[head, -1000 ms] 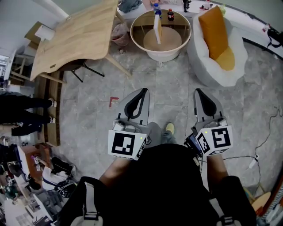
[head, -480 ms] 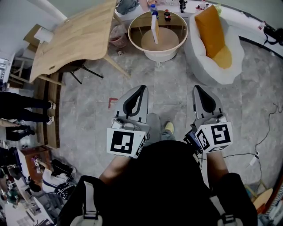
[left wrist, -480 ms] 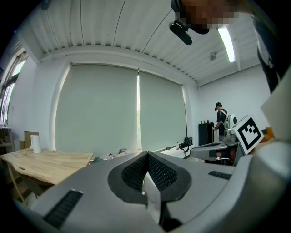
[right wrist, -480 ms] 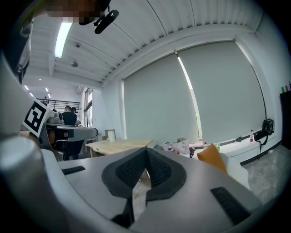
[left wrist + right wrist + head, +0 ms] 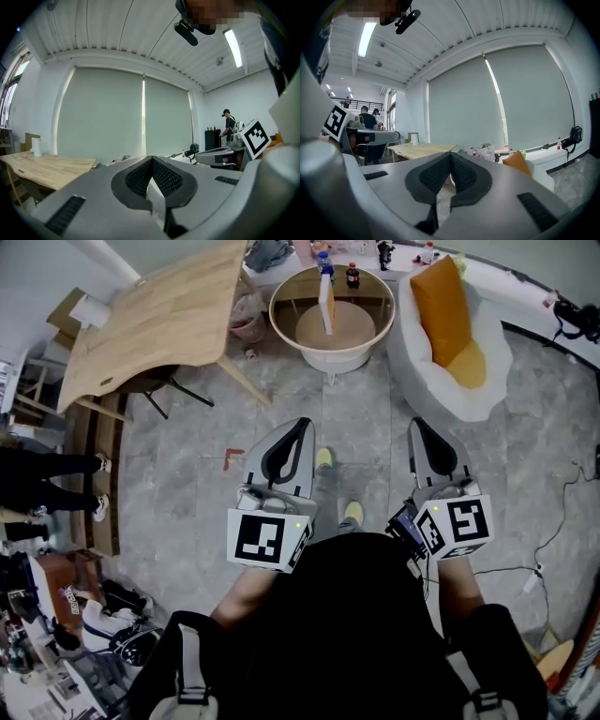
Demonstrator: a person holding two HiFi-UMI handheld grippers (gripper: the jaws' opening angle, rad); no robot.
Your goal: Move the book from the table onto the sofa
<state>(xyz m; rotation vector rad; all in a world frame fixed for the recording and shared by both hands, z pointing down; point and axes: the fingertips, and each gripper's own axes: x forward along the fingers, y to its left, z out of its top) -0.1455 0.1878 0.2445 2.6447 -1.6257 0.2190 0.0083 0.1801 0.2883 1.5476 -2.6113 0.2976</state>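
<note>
Left tongs (image 5: pixel 298 426): jaws pressed together tip to tip, nothing between them; held over the floor (image 5: pixel 366 418).
Right tongs (image 5: pixel 419 426): jaws likewise together, empty; right of the left pair, apart from it.
Book (image 5: pixel 327 302): upright on the round surface (image 5: pixel 283 329), far centre.
Sofa (image 5: pixel 489 381): white, far right, just beside that surface; orange cushion (image 5: pixel 441 304) on it.

We log: sofa (image 5: pixel 487 390) white, cushion (image 5: pixel 441 301) orange; desk (image 5: pixel 159 315) pale wood; floor (image 5: pixel 366 437) grey, mottled; left gripper (image 5: pixel 302 423), right gripper (image 5: pixel 417 423) grey, black-white marker squares; shoe (image 5: pixel 353 513) yellow.
</note>
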